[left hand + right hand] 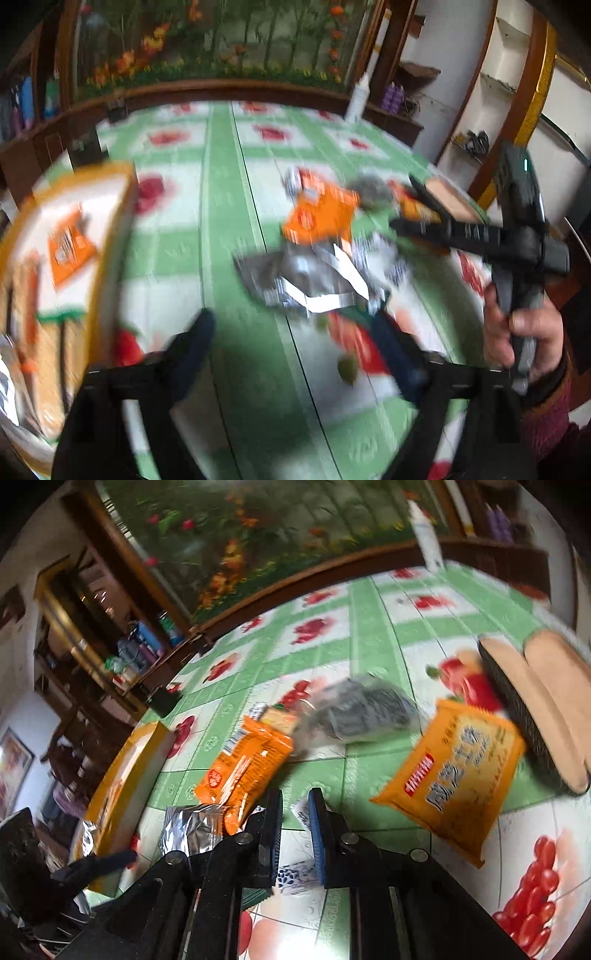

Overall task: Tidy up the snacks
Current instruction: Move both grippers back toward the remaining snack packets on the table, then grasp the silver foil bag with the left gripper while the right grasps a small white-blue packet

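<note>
- Your left gripper (295,339) is hanging over the green cloth with its fingers spread wide and nothing between them.
- Your right gripper (295,823) is showing only a narrow gap between its jaws. A white printed wrapper (301,877) is lying in line with that gap, but the blur is hiding whether the jaws are really pinching it, so I cannot tell.
- Just beyond your right fingers, a silver foil packet (188,830) and an orange snack packet (243,771) are lying loose on the tablecloth (369,620), the orange one partly over the silver one.
- A yellow-orange biscuit packet (454,779) is lying apart to the right, near a dark slipper (535,716).
- Further on, a clear bag with dark contents (365,709) is resting beside a small cracker packet (280,716).
- At the left edge, the yellow box (77,236) is already holding at least one orange packet (70,247) and some foil ones, so I judge the sorting is partly done.
- Several packets are remaining on the cloth, so about half of the work is probably waiting for you.
</note>
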A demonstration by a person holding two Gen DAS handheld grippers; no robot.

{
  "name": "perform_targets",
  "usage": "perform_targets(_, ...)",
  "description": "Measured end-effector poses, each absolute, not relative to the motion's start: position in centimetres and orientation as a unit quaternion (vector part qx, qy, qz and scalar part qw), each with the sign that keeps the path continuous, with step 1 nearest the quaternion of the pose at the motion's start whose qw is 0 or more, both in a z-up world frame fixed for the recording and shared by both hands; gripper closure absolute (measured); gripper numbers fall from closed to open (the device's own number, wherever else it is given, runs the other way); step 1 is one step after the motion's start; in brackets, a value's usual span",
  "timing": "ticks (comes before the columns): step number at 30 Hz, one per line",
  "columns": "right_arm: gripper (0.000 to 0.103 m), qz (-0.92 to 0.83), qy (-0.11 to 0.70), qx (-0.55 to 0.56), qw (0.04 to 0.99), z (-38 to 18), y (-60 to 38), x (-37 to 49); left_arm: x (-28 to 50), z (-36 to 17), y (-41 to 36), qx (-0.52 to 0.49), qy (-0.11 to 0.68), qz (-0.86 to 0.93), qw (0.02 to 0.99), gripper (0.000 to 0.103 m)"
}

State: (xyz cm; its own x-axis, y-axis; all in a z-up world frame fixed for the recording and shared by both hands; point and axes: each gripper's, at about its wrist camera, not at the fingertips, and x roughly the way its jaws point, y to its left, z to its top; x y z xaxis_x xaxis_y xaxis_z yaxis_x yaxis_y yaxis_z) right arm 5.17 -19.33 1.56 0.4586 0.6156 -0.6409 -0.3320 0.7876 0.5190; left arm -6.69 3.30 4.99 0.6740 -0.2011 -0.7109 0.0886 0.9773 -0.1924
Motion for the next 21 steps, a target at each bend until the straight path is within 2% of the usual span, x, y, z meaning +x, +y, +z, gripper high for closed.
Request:
perform_targets(5, 0.087, 0.283, 0.436, 0.172, 0.837, 1.7, -19.5, 5.2, -1.9, 6.3, 2.7, -0.072, 0.376, -0.077, 0.921, 0.008)
perform_targets(10, 0.087, 0.281, 0.441, 0.184, 0.833, 1.5, -20.1, 5.4, 1.9, 3.6, 2.9, -0.089, 0.429, -0.082, 0.895, 0.008)
perform_targets(16, 0.087, 0.28, 0.441, 0.206, 0.827, 1.5, -21.1, 5.7, -1.2, 2.6, 2.5, -0.085, 0.454, -0.146, 0.875, 0.008)
perform_targets(21, 0.087, 0.285, 0.441, 0.195, 0.829, 1.6, -20.5, 5.4, -3.1, 3.1, 0.1, -0.003, 0.435, -0.14, 0.889, 0.008)
